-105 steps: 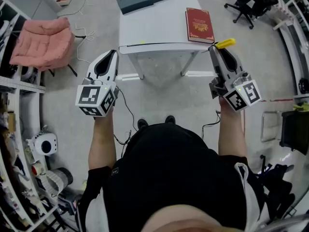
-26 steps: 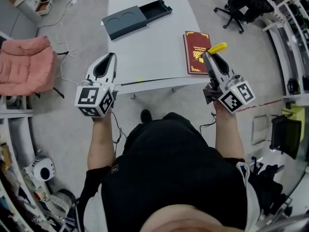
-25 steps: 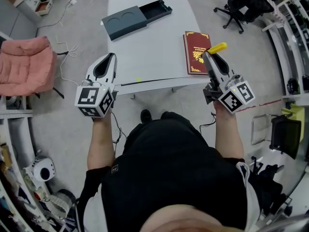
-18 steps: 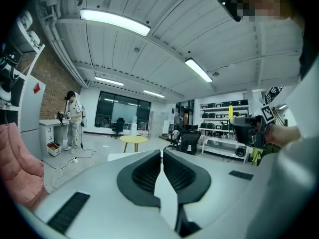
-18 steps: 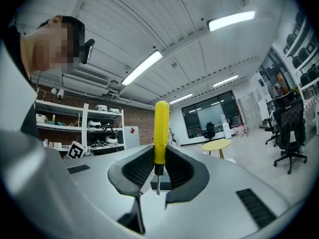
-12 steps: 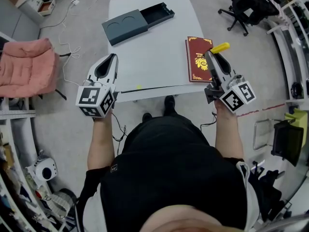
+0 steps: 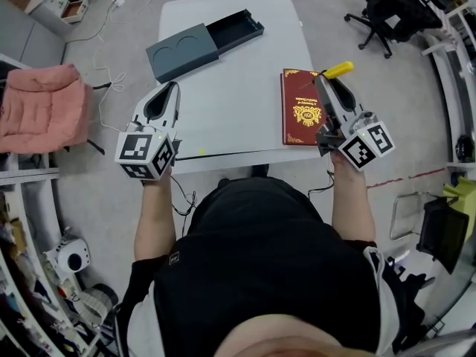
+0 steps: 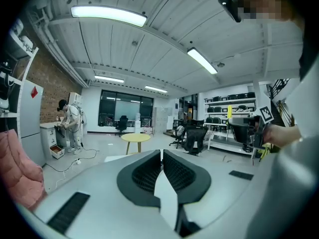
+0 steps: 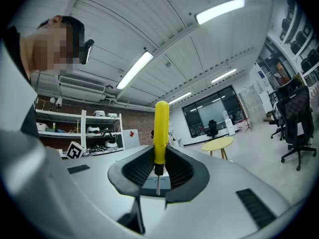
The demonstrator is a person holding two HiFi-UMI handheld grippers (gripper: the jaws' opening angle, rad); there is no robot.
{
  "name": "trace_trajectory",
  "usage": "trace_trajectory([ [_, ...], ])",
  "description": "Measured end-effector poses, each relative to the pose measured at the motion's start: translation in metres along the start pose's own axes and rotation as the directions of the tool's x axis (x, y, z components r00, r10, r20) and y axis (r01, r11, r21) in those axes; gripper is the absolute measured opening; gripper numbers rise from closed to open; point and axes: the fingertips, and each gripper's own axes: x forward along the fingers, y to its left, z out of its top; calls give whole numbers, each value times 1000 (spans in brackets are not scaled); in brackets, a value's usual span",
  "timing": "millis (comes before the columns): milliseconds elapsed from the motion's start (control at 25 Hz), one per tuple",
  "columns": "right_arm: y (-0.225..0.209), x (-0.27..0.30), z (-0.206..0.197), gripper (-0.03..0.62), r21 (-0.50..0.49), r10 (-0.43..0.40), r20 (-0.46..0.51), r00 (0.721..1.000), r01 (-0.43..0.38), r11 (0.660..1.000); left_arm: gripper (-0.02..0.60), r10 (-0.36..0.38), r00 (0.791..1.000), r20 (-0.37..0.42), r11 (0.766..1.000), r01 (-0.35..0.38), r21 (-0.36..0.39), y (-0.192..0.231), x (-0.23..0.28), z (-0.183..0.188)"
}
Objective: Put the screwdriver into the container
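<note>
With forearms stretched forward, our right gripper (image 7: 321, 82) pinches the smooth yellow screwdriver (image 7: 338, 70) beside the red book (image 7: 299, 116). Our left gripper (image 7: 171, 88) has its ribbed jaws pressed together. The dark rectangular container (image 7: 183, 48) lies well apart.

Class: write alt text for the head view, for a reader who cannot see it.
From above, a person's right gripper, shut on a yellow-handled screwdriver, hovers near a red book on a white table; the open dark container lies at the far side.
</note>
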Motion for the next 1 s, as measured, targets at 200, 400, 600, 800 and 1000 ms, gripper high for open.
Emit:
trace_trajectory([
  [200, -37, 11, 5, 83, 27, 34, 1, 999, -34, 999, 29, 31, 999, -23, 1000, -31, 4, -8, 28, 6],
  [400, -70, 19, 9, 83, 53, 78, -8, 997, -78, 996, 29, 78, 996, -38, 997, -78, 9, -17, 49, 13],
  [600, -103, 25, 10, 83, 76, 123, -20, 992, -122, 990, 29, 120, 991, -53, 993, -120, 9, -32, 67, 16],
  [800, -124, 30, 8, 83, 90, 158, -36, 987, -154, 984, 29, 159, 985, -61, 987, -158, 11, -41, 76, 18],
  [1000, -134, 41, 8, 83, 95, 170, -39, 985, -166, 982, 29, 173, 982, -69, 985, -173, 12, -38, 84, 19],
])
